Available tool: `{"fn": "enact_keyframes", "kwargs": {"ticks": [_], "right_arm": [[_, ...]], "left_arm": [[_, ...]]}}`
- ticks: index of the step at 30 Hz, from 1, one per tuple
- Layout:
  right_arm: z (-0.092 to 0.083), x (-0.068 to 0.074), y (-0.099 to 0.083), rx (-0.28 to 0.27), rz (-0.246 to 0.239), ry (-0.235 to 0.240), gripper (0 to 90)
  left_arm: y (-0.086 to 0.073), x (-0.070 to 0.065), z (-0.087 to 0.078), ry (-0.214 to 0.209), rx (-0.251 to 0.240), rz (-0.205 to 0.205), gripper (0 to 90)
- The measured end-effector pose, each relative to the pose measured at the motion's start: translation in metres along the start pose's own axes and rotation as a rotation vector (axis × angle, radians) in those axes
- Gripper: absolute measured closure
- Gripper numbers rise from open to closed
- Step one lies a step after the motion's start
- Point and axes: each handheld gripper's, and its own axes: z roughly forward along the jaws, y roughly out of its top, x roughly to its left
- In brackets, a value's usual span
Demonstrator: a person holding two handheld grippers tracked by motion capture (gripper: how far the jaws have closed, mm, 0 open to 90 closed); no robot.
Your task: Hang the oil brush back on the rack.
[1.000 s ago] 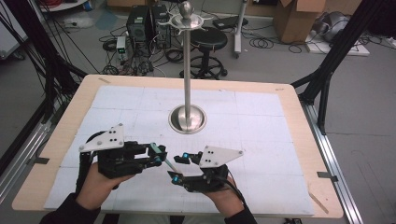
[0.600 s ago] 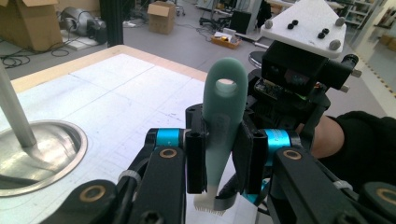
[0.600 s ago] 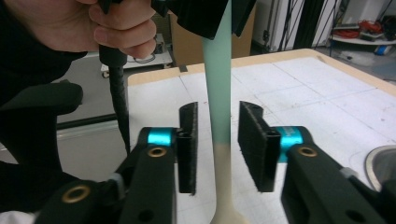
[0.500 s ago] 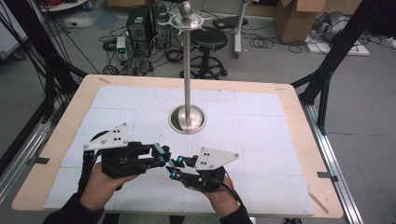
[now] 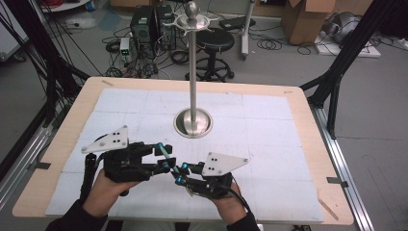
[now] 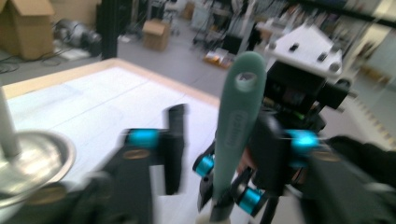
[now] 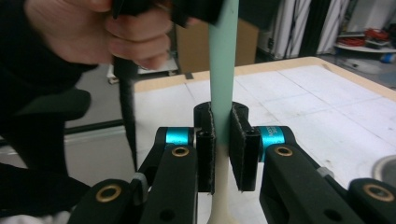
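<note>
1. Spatula (image 6: 236, 116): we see a green handle with a hole near its end and a pale lower part. It is held off the surface (image 5: 269, 130) at the near middle, between the two grippers.
2. Right gripper (image 7: 221, 140): we record its jaws as having just been closing, and the pads now press the handle from both sides. In the high view it (image 5: 179, 173) sits at the near edge, pointing left.
3. Left gripper (image 6: 219, 140): its jaws have just been opening. They stand apart with the handle between them; the view is blurred, and we see no pad pressing on it. In the high view it (image 5: 164, 157) faces the right gripper, tips just beside each other.
4. Stand (image 5: 193, 72): a tall metal pole on a round base, upright at the middle of the surface, well apart from both grippers.
5. Surface: a white mat on a wooden board.
</note>
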Motion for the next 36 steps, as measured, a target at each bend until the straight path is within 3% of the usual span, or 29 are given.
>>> {"fn": "enact_keyframes", "kwargs": {"ticks": [1, 2, 3, 4, 5, 6, 9, 10, 11, 12, 18, 22, 26, 36], "right_arm": [[-0.001, 0.000, 0.000, -0.005, 0.006, 0.012, 81.7], [-0.002, -0.001, 0.000, -0.023, 0.022, 0.035, 81.7], [-0.002, -0.001, 0.000, -0.023, 0.022, 0.035, 81.7], [-0.004, -0.003, 0.000, -0.046, 0.041, 0.086, 81.7], [-0.004, -0.003, 0.000, -0.046, 0.041, 0.086, 81.7], [-0.005, -0.004, -0.001, -0.062, 0.058, 0.129, 81.6], [-0.005, -0.006, -0.002, -0.078, 0.068, 0.166, 81.6], [-0.004, -0.007, -0.004, -0.093, 0.088, 0.218, 81.6], [-0.004, -0.007, -0.004, -0.093, 0.088, 0.218, 81.6], [-0.003, -0.008, -0.005, -0.108, 0.097, 0.265, 81.6], [0.000, -0.007, -0.004, -0.130, 0.111, 0.363, 81.6], [0.003, -0.006, -0.005, -0.131, 0.114, 0.405, 81.5], [0.006, -0.006, -0.005, -0.129, 0.125, 0.447, 81.6], [0.008, -0.007, -0.007, -0.149, 0.150, 0.506, 81.5]], "left_arm": [[0.000, 0.000, 0.000, 0.000, 0.000, 0.000, 43.7], [-0.002, 0.002, -0.002, -0.051, -0.037, -0.011, 41.4], [-0.002, 0.002, -0.002, -0.051, -0.037, -0.011, 41.0], [-0.003, 0.003, -0.004, -0.089, -0.071, -0.009, 40.0], [-0.003, 0.003, -0.004, -0.089, -0.071, -0.009, 39.8], [-0.003, 0.004, -0.006, -0.129, -0.094, -0.006, 39.8], [-0.003, 0.004, -0.007, -0.167, -0.116, -0.002, 40.4], [-0.002, 0.004, -0.008, -0.202, -0.130, -0.005, 40.7], [-0.002, 0.004, -0.008, -0.202, -0.130, -0.005, 41.5], [-0.003, 0.004, -0.008, -0.224, -0.132, 0.007, 42.3], [-0.004, 0.001, -0.006, -0.292, -0.123, 0.015, 46.7], [-0.004, 0.001, -0.006, -0.327, -0.133, 0.012, 51.6], [-0.004, 0.000, -0.005, -0.365, -0.134, 0.014, 62.1], [-0.005, -0.001, -0.003, -0.401, -0.134, 0.029, 76.2]]}}
